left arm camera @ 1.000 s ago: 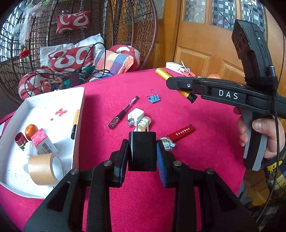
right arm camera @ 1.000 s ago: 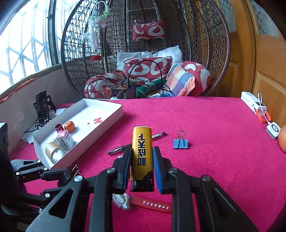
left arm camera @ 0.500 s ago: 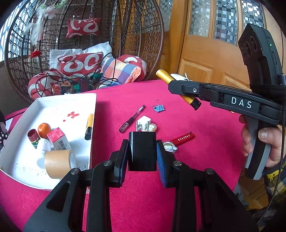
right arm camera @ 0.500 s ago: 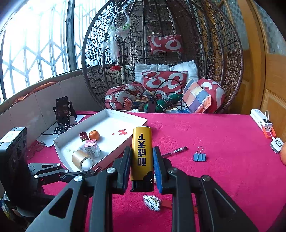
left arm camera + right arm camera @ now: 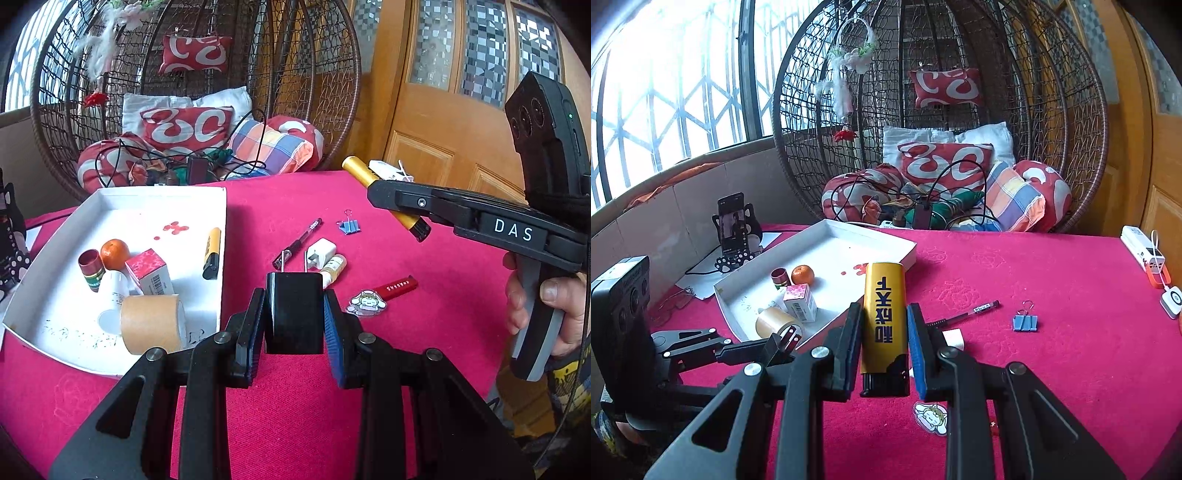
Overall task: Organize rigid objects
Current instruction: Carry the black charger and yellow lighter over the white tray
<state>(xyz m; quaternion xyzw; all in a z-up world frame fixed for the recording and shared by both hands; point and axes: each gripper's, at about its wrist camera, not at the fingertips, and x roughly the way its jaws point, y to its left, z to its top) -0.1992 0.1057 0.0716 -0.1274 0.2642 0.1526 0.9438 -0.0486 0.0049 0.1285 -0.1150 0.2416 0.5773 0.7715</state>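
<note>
My left gripper (image 5: 294, 308) is shut on a black plug charger (image 5: 294, 314) and holds it above the red tablecloth, just right of the white tray (image 5: 221, 221). My right gripper (image 5: 884, 334) is shut on a gold lighter (image 5: 884, 314) and holds it in the air above the table. In the left wrist view the right gripper (image 5: 391, 201) hangs at the right with the lighter (image 5: 364, 173) in it. On the cloth lie a black pen (image 5: 297, 243), a white charger (image 5: 319, 253), a small bottle (image 5: 334, 266), a blue binder clip (image 5: 349, 226) and a red keychain (image 5: 397, 286).
The tray holds a tape roll (image 5: 151, 328), a pink box (image 5: 149, 271), an orange (image 5: 114, 253), a small red can (image 5: 90, 264) and a yellow lighter (image 5: 212, 251). A wicker swing chair (image 5: 942, 110) with cushions stands behind the table. A phone on a stand (image 5: 733, 225) is at the left.
Both grippers have risen and drawn back from the table with their objects still held. The tray and the loose items now show farther below and more to the right.
</note>
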